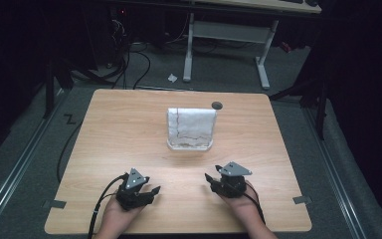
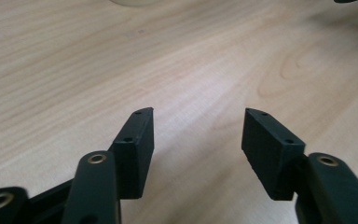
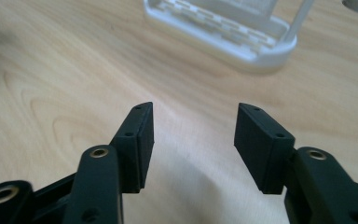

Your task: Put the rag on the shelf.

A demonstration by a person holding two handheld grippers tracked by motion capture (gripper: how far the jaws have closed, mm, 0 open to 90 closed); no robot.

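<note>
The light wood-grain worktop (image 1: 129, 129) stood on grey carpet (image 1: 219, 69) in a dark room. A white plastic rack holding a white cloth (image 1: 190, 128) sat at its centre. Left hand-held gripper (image 1: 138, 191) and right hand-held gripper (image 1: 225, 183) rested near the front edge, jaws spread wide, holding nothing.

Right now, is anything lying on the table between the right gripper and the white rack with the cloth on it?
Nothing: in the high view only bare wooden table separates the right gripper from the white rack.
</note>
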